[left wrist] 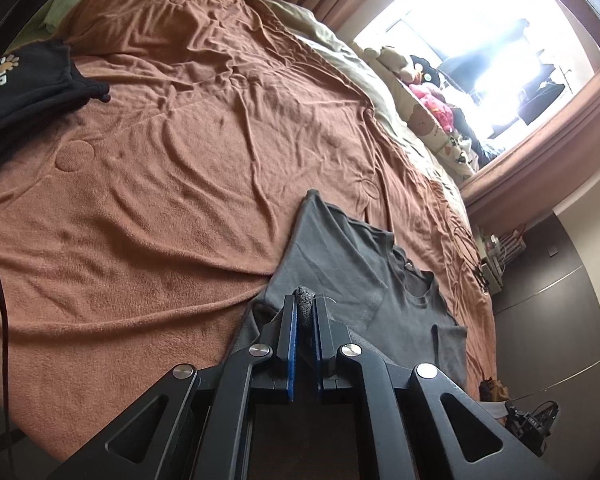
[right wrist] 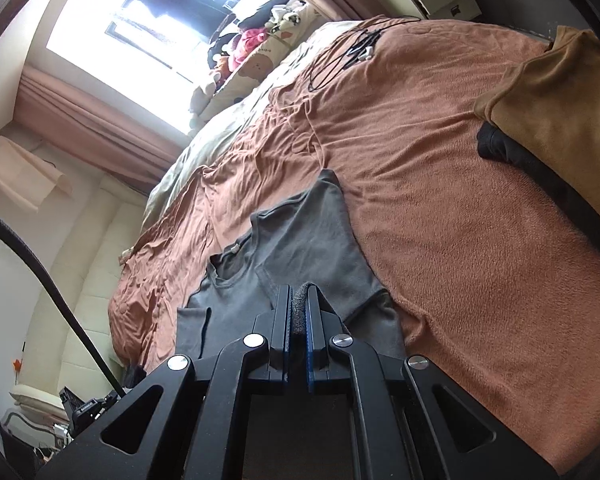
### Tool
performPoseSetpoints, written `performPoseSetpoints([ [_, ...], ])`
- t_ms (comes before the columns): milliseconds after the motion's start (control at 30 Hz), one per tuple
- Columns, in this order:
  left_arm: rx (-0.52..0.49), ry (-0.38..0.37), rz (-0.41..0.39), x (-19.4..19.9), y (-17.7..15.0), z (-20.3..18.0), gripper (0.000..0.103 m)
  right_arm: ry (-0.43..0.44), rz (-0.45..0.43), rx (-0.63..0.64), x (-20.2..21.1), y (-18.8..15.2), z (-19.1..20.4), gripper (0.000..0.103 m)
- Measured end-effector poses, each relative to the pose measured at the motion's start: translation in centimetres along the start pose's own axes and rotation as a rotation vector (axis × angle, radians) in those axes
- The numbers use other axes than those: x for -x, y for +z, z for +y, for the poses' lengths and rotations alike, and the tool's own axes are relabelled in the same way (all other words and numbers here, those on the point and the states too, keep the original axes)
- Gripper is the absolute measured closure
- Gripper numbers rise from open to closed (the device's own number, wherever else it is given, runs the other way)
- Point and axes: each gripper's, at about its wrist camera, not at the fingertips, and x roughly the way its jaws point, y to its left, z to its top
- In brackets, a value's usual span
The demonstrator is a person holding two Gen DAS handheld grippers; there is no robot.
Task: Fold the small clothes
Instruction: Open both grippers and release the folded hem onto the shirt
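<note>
A small grey T-shirt [left wrist: 352, 264] lies on the brown blanket [left wrist: 160, 200], neckline up, both sleeves folded in over the body. My left gripper [left wrist: 306, 308] is shut on a pinched fold of the shirt's near edge. In the right wrist view the same grey T-shirt [right wrist: 300, 248] lies on the blanket [right wrist: 480, 220], and my right gripper [right wrist: 299, 300] is shut on another pinched fold of its near edge. Both hold the cloth slightly lifted.
A black garment with a paw print [left wrist: 24, 84] lies at the far left. A tan garment over a black one [right wrist: 552, 120] lies at the right. Black cables [right wrist: 348, 52] lie on the blanket. Stuffed toys [left wrist: 428, 92] and pillows line the window side.
</note>
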Motion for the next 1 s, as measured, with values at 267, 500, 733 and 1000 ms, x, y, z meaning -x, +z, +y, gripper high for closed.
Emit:
performPoseSetpoints([
  [267,0.026,0.053,0.053,-5.4,1.4,1.3,0.096,-0.051,0.048,-0.013,-4.7,2.0,-0.5,0.101],
  [500,0.014,0.069,0.089,-7.8,2.5,1.1,0.082,-0.057,0.062,-0.013,-6.4,2.5,-0.2,0.097],
  [733,-0.113,0.141,0.06,-6.1,2.3,0.1,0.036,-0.117,0.002,0.027,-3.5,2.0,-0.2,0.052],
  [1000,-0.32,0.228,0.188,-7.5,-0.2,-1.2,0.024,-0.212,0.095,0.126,-1.7,0.3,0.9,0.052],
])
